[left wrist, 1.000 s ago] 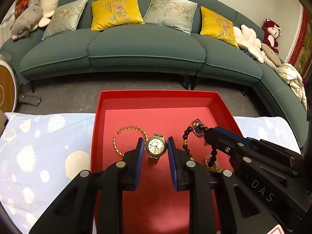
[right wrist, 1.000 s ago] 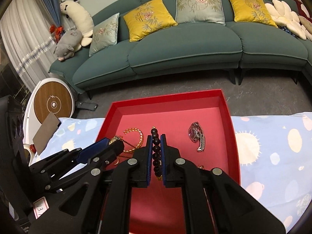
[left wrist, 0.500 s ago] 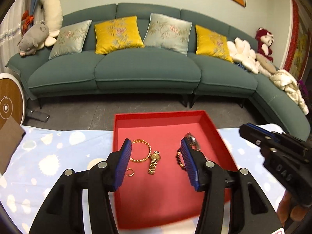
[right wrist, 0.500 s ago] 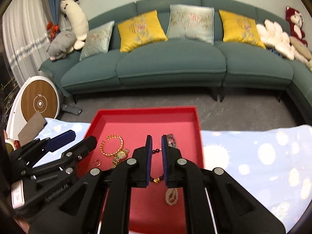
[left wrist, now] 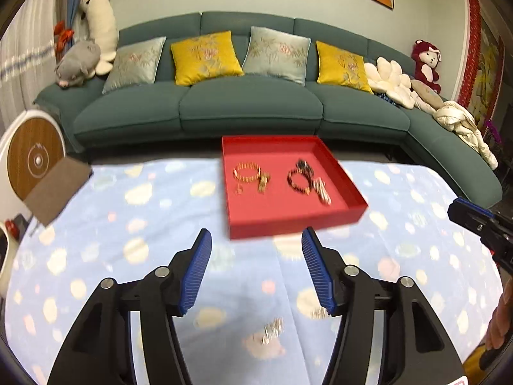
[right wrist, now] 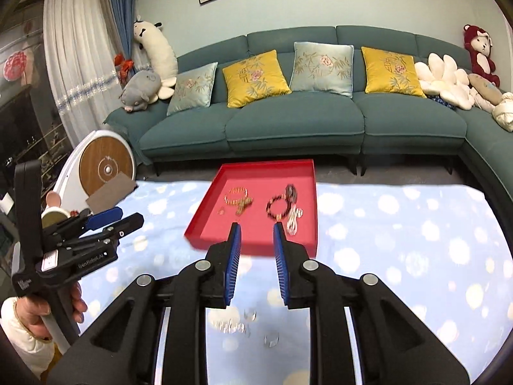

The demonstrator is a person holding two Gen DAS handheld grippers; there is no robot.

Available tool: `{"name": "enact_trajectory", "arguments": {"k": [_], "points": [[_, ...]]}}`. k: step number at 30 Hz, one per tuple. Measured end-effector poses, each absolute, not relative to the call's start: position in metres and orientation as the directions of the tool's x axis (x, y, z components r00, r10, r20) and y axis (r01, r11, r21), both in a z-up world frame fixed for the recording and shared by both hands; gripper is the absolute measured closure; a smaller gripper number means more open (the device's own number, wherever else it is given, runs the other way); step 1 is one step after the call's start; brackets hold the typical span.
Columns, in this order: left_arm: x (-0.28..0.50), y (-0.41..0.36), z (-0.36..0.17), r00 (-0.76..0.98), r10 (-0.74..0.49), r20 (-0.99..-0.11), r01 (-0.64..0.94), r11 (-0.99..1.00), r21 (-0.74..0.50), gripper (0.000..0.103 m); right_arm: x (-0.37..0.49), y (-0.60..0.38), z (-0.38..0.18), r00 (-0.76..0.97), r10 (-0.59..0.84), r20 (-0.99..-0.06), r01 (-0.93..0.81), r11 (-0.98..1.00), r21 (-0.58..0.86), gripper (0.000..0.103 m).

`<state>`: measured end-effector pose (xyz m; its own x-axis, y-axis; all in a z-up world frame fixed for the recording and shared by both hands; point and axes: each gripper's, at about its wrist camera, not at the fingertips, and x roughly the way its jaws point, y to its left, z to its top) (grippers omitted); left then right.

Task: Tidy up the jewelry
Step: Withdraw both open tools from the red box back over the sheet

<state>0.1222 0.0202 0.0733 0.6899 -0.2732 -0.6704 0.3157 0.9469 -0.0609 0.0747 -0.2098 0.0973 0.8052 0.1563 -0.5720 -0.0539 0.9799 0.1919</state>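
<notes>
A red tray (left wrist: 288, 221) (right wrist: 256, 244) lies on the blue spotted cloth. In it are a gold bracelet (left wrist: 247, 172), a gold watch (left wrist: 263, 183), a dark bead bracelet (left wrist: 296, 180) and a pale pearl piece (left wrist: 322, 191). My left gripper (left wrist: 255, 268) is open and empty, held back from the tray's near edge. My right gripper (right wrist: 256, 255) is open and empty, just short of the tray; its tip shows at the right of the left wrist view (left wrist: 471, 215). Small silvery pieces (left wrist: 272, 330) (right wrist: 250, 320) lie on the cloth between the gripper arms.
A green sofa (left wrist: 250, 109) with cushions and plush toys runs along the back. A round wood-and-white object (left wrist: 32, 160) and a brown card (left wrist: 57, 186) sit at the table's left edge. The spotted cloth (right wrist: 416, 240) covers the table.
Both grippers have pulled back and up from the tray. The right gripper let go of the dark bead bracelet, which now lies in the tray, and opened. The left gripper opened wider.
</notes>
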Motion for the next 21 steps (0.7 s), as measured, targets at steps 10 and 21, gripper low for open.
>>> {"name": "enact_trajectory", "arguments": {"k": [10,21], "points": [[0.087,0.031,-0.01,0.595,-0.237,-0.768,0.285,0.956,-0.075,0.044,0.027,-0.201,0.021,0.716,0.12,-0.688,-0.008,0.986,0.164,0.083],[0.091,0.011,-0.056,0.541,-0.221,-0.811,0.314,0.948,-0.049,0.04,0.029,-0.197,-0.024,0.637,0.109,-0.763,-0.014,0.991,0.13,0.083]]}}
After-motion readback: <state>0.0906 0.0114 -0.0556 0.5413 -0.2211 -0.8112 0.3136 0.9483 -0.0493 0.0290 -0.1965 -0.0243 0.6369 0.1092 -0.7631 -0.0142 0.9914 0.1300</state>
